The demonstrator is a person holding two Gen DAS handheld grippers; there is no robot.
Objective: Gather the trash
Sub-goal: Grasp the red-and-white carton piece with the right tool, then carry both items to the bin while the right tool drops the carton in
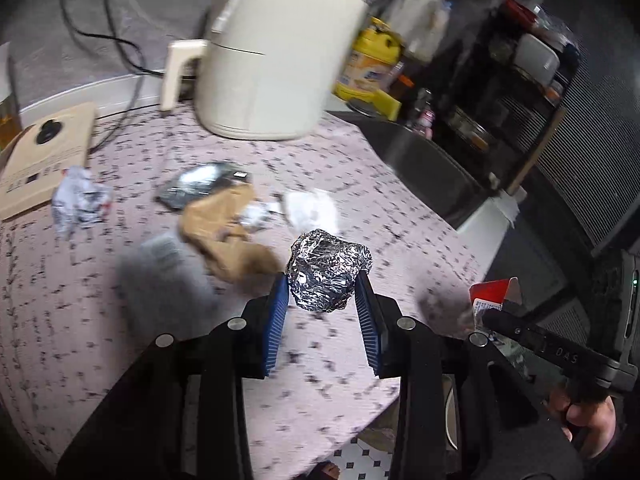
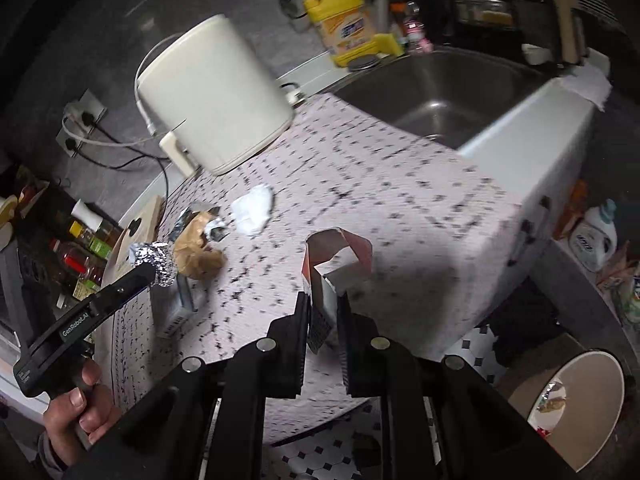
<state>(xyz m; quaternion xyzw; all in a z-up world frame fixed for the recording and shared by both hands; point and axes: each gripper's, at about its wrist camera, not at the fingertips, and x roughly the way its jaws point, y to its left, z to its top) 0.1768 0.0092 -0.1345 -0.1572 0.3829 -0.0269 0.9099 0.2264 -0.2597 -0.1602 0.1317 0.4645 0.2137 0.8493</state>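
My left gripper (image 1: 322, 280) is shut on a crumpled foil ball (image 1: 326, 274) and holds it above the patterned countertop (image 1: 80, 300); it also shows in the right wrist view (image 2: 158, 262). My right gripper (image 2: 324, 300) is shut on an opened red and white carton (image 2: 334, 264), which also shows in the left wrist view (image 1: 494, 290). On the counter lie a brown paper wad (image 1: 228, 236), a white tissue (image 1: 310, 206), a crumpled printed paper (image 1: 78, 200), a dark foil wrapper (image 1: 202, 184) and a small grey box (image 1: 160, 264).
A cream appliance with a handle (image 1: 276, 52) stands at the back of the counter. A steel sink (image 2: 440, 92) is to the right, with a yellow detergent jug (image 2: 346, 20) behind it. A white bin (image 2: 576, 400) with trash stands on the floor below right. A cardboard box (image 1: 44, 156) lies at the left.
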